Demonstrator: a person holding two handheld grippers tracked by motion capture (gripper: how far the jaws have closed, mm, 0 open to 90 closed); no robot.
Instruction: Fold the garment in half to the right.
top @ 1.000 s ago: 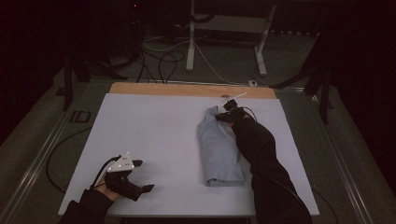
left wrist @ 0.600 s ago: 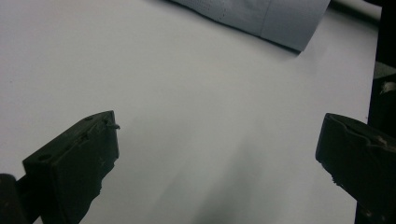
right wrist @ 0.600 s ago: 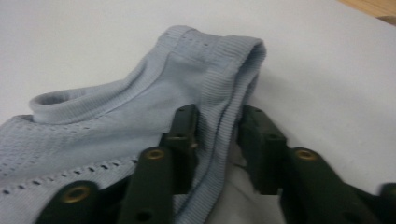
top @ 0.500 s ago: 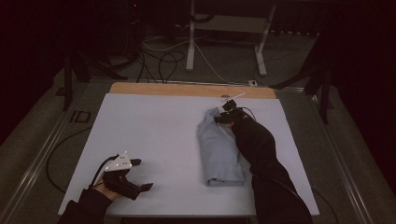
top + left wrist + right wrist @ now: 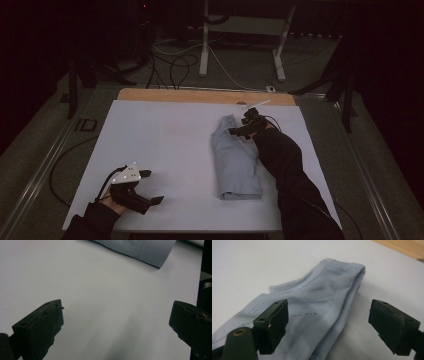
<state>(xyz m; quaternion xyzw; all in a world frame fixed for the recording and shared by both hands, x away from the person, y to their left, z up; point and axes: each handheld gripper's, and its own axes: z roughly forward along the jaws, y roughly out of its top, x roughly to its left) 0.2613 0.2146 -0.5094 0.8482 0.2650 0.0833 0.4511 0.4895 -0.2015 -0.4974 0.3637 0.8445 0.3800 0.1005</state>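
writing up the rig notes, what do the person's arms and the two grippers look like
Both arms wear dark long sleeves. The left gripper is black with blocky jaws and a pale grey three-cornered plate on top; a dark cable trails from it off the table edge. The right gripper is black too, with a thin white stick above it.

One marking is legible: the letters "ID", dark on the grey floor just beside the table's left edge, in the high view. The garment carries a faint row of marks in the right gripper view; these are too blurred to read.
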